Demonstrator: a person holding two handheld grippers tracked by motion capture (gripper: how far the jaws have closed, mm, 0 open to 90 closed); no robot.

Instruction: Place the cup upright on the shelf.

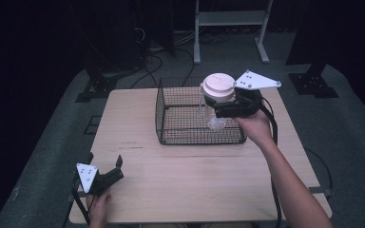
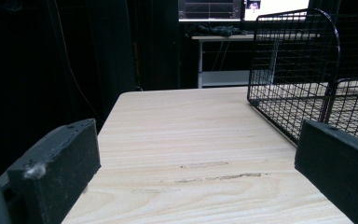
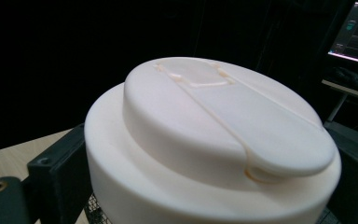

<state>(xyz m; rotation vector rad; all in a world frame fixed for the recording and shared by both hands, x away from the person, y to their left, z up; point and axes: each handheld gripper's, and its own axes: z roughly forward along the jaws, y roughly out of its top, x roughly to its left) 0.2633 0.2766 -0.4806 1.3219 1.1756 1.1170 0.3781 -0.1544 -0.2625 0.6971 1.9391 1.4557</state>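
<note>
The right tool (image 1: 224,108) is clamped on a clear plastic jar with a cream lid (image 1: 217,99) — upright, over the right part of the black wire basket (image 1: 171,121), which looks otherwise empty. The left tool (image 1: 105,173), jaws apart and empty, rests well left of the basket on the pale wooden bench (image 1: 199,175).

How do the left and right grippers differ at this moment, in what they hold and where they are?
The right gripper is shut on the clear jar with a white lid, held above the wire basket; the left gripper holds nothing, its jaws apart. The right one is raised over the far side of the table; the left sits low at the near left corner. Both are black with a pale three-cornered plate on top.
</note>
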